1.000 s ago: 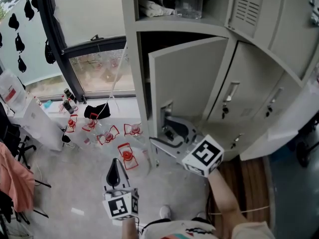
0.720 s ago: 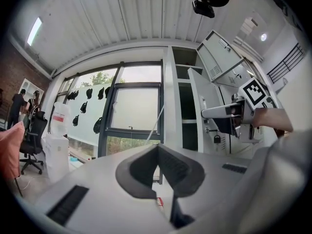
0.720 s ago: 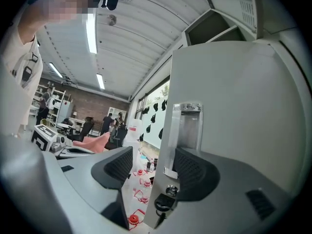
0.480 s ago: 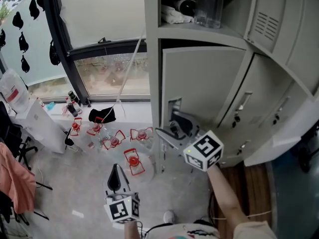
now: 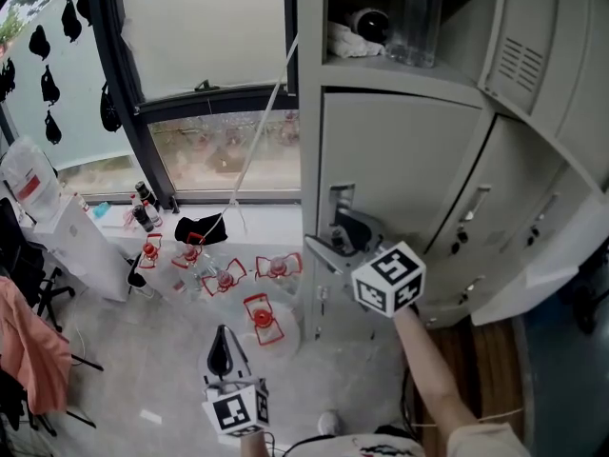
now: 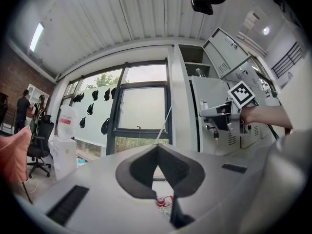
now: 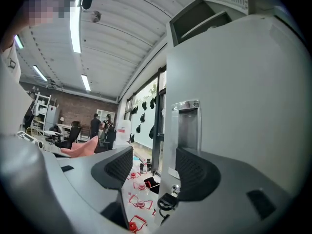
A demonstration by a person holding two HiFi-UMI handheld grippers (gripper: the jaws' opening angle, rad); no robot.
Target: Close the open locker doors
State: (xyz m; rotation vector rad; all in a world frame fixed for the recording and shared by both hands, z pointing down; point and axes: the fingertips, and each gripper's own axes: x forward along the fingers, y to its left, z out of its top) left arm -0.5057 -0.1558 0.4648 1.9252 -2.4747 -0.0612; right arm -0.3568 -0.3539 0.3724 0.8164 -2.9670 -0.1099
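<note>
The grey locker door in the middle row stands almost flush with its frame. My right gripper is open and level at the door's left edge, just below the handle recess. In the right gripper view the door fills the right side; its edge runs between the spread jaws, and the right finger lies in front of the door face under the recess. My left gripper hangs low over the floor, shut and empty, apart from the lockers. The left gripper view shows its pads together.
The compartment above stands open, with a clear bottle and a cloth inside. Two more doors hang open at the right. Red-capped bottles litter the floor under the window. A white container stands at the left.
The middle door has swung from ajar to nearly flush. My right gripper has travelled with it toward the lockers. The left gripper has drifted slightly lower in the head view.
</note>
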